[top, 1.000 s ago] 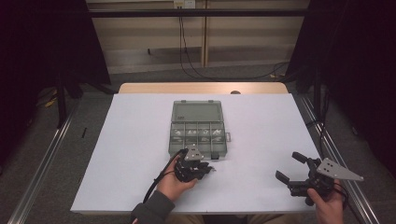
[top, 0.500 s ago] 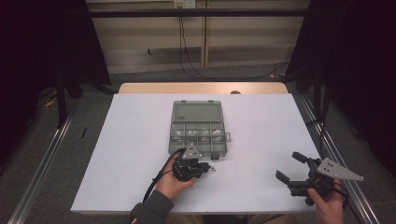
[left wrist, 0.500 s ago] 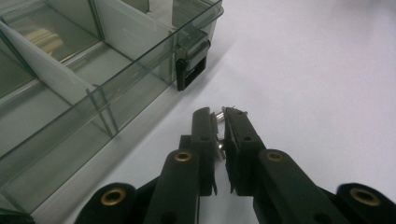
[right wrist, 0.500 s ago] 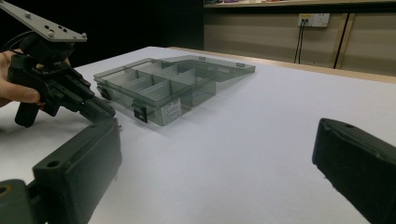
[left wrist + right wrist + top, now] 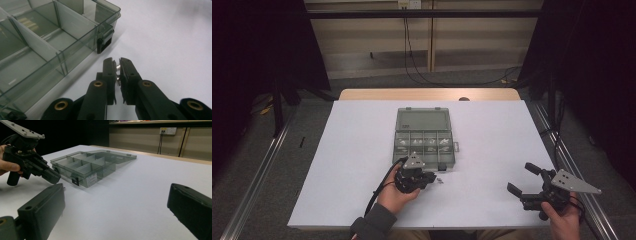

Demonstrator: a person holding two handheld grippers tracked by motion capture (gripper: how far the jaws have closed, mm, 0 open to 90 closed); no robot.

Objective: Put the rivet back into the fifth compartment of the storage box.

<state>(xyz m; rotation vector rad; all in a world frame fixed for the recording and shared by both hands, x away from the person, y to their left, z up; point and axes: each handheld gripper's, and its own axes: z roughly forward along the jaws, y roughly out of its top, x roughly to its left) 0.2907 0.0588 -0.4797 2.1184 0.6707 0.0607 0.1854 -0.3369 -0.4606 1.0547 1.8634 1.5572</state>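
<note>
At lower centre of the left gripper view we see the left gripper clenched on a small metal screw — long axis crosswise between the jaws, beside the compartment box; right gripper released.

One compartment box, two hand-held grippers, one small metal screw on one table.

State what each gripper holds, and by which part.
The left gripper pinches a small metal screw across its middle, beside the clear box. The right gripper is open and holds nothing.
</note>
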